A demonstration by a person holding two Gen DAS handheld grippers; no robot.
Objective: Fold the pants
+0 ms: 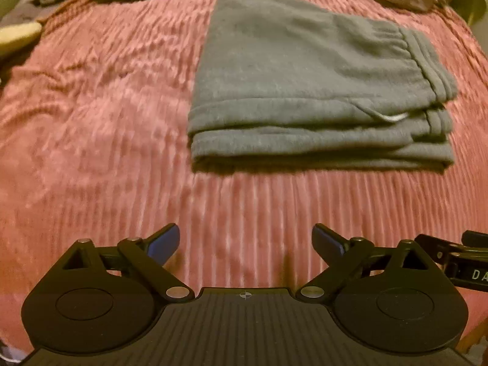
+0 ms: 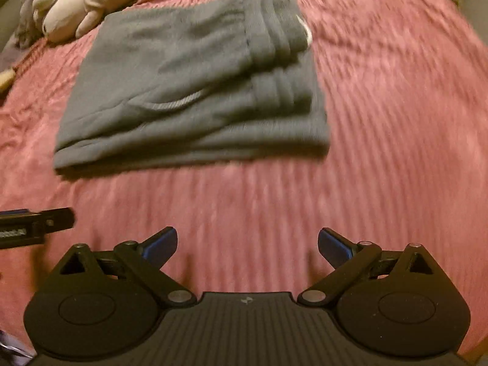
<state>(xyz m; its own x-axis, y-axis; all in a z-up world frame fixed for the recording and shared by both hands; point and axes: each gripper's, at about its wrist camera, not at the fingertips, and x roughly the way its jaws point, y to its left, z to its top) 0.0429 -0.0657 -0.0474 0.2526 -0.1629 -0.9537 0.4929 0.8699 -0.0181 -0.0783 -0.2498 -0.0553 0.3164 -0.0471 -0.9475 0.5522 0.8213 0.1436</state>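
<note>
We have the pink ribbed blanket (image 1: 91, 128) spread across the whole bed, and on it the grey pants (image 1: 305, 85) lie as a stacked rectangle, several layers deep, well ahead of both tools. From the left wrist view the bundle sits forward and to the right of the left gripper (image 1: 245, 244); from the right wrist view it sits forward and to the left of the right gripper (image 2: 247, 247). So we judge that the pants lie roughly midway between our two hands, neither clearly nearer. Its long side appears to run across our line of sight, with a thick folded edge facing us and the waistband and cuff bands on the right end.

Both grippers hang released, blue pads spread wide with only blanket between them, touching nothing. The fold looks finished or nearly so to us.

A stuffed toy (image 2: 70, 3) rests at the far edge, just beside the bundle's back corner. A pale drawstring (image 2: 180, 103) peeks from the layers.
</note>
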